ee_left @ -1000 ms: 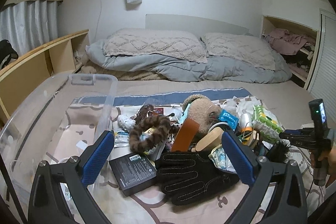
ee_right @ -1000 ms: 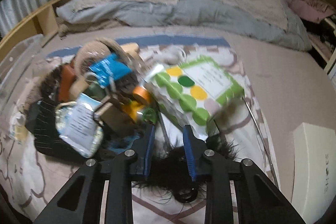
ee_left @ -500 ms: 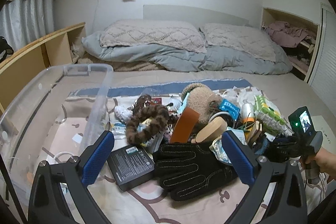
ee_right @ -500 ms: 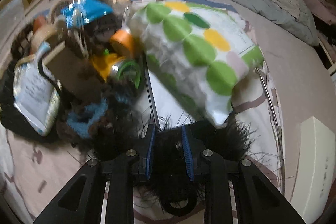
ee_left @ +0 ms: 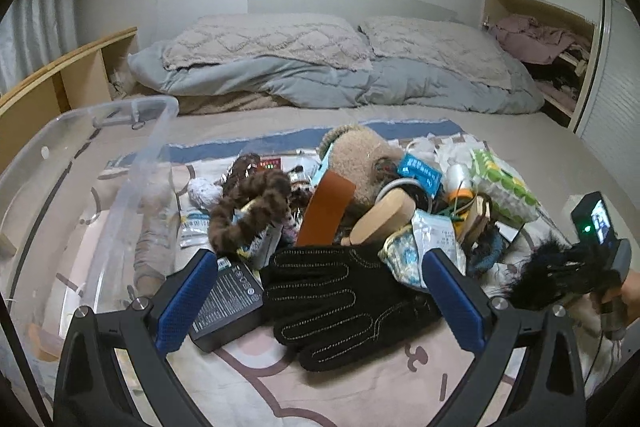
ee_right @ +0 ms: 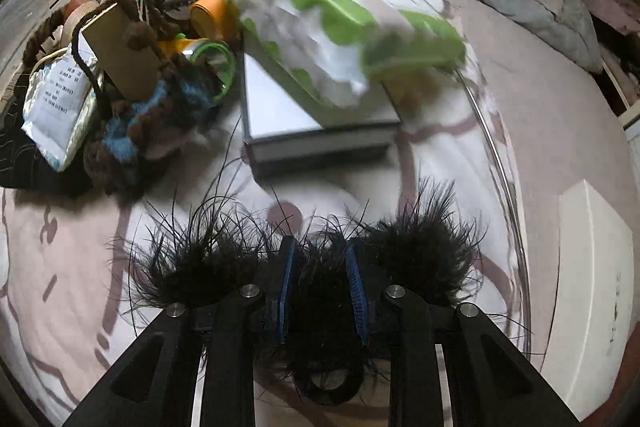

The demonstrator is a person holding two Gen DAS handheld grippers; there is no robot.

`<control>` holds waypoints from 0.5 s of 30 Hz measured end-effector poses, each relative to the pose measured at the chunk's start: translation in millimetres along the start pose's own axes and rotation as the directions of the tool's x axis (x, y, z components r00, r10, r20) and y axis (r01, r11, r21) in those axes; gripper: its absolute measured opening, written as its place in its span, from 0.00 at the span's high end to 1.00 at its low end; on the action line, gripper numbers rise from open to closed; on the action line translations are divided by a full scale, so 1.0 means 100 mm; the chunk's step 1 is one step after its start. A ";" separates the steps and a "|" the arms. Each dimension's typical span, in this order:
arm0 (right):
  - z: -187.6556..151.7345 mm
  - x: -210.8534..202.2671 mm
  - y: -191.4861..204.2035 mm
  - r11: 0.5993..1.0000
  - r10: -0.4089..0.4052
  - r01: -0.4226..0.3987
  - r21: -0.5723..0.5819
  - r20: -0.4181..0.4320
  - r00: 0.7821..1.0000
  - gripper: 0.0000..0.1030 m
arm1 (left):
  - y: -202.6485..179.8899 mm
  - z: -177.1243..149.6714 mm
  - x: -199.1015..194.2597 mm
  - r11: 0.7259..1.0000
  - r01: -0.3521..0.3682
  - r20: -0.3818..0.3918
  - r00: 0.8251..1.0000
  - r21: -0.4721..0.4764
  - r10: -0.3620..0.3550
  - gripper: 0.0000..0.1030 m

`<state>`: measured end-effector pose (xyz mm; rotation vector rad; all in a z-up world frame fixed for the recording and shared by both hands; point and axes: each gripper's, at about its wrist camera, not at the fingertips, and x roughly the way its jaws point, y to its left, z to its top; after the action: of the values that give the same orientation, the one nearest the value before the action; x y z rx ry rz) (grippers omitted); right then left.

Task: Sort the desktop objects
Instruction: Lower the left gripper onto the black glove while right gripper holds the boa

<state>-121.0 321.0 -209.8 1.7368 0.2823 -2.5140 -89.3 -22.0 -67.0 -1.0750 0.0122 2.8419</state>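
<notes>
A heap of small objects lies on the bed cover: a black glove (ee_left: 340, 303), a dark box (ee_left: 226, 303), a brown fur scrunchie (ee_left: 248, 211), a tan plush toy (ee_left: 356, 155) and a green-dotted tissue pack (ee_left: 500, 183) (ee_right: 320, 11). My left gripper (ee_left: 320, 291) hangs open just above the glove, its pads on either side of it without touching. My right gripper (ee_right: 320, 267) is shut on a black feathery piece (ee_right: 420, 251), low over the cover to the right of the heap. The left wrist view shows that feathery piece (ee_left: 548, 275) at the far right, with a hand behind it.
A clear plastic bin (ee_left: 120, 187) stands left of the heap. A flat grey-white box (ee_right: 304, 123) lies under the tissue pack. A white box (ee_right: 592, 267) sits at the right. Pillows and a grey duvet (ee_left: 320, 83) lie behind, with a wooden shelf at the left.
My right gripper has sunk toward the bed cover with the feathery piece, and the heap now looks closer. My left gripper has dropped a little toward the glove.
</notes>
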 end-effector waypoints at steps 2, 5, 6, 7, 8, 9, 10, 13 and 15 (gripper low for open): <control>-0.04 -0.01 -0.04 1.000 0.006 -0.006 0.005 -0.010 1.000 0.75 | 0.03 -0.03 0.06 1.000 0.010 -0.027 1.000 -0.014 -0.010 0.06; -0.08 -0.04 -0.10 1.000 0.014 -0.014 0.010 -0.019 1.000 0.75 | 0.16 -0.06 0.19 0.995 0.040 -0.088 0.995 -0.090 -0.048 0.11; -0.09 -0.06 -0.11 1.000 0.018 -0.017 0.017 -0.021 1.000 0.75 | 0.21 -0.08 0.22 0.993 0.042 -0.098 0.994 -0.110 -0.053 0.13; -0.09 -0.09 -0.12 0.999 0.025 -0.024 0.029 -0.022 0.999 0.75 | 0.24 -0.08 0.25 0.992 0.036 -0.104 0.993 -0.118 -0.049 0.13; -0.08 -0.13 -0.14 0.998 0.042 -0.042 0.043 -0.017 0.999 0.75 | 0.27 -0.10 0.27 0.992 0.031 -0.106 0.993 -0.120 -0.044 0.15; -0.07 -0.17 -0.16 0.997 0.062 -0.061 0.054 -0.008 0.998 0.75 | 0.29 -0.12 0.30 0.992 0.026 -0.111 0.993 -0.123 -0.040 0.15; -0.07 -0.22 -0.18 0.994 0.082 -0.082 0.066 0.008 0.997 0.75 | 0.32 -0.13 0.34 0.991 0.025 -0.119 0.992 -0.129 -0.041 0.16; -0.03 -0.38 -0.23 0.988 0.116 -0.121 0.093 0.059 0.992 0.75 | 0.37 -0.19 0.50 0.989 0.008 -0.184 0.982 -0.149 -0.036 0.24; -0.01 -0.48 -0.28 0.981 0.144 -0.154 0.117 0.092 0.985 0.75 | 0.42 -0.24 0.59 0.985 0.000 -0.229 0.972 -0.173 -0.040 0.31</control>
<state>-107.9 346.0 -162.6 1.6202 -0.0100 -2.5349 -122.1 -59.2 -125.0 -1.4285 -0.2286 2.7222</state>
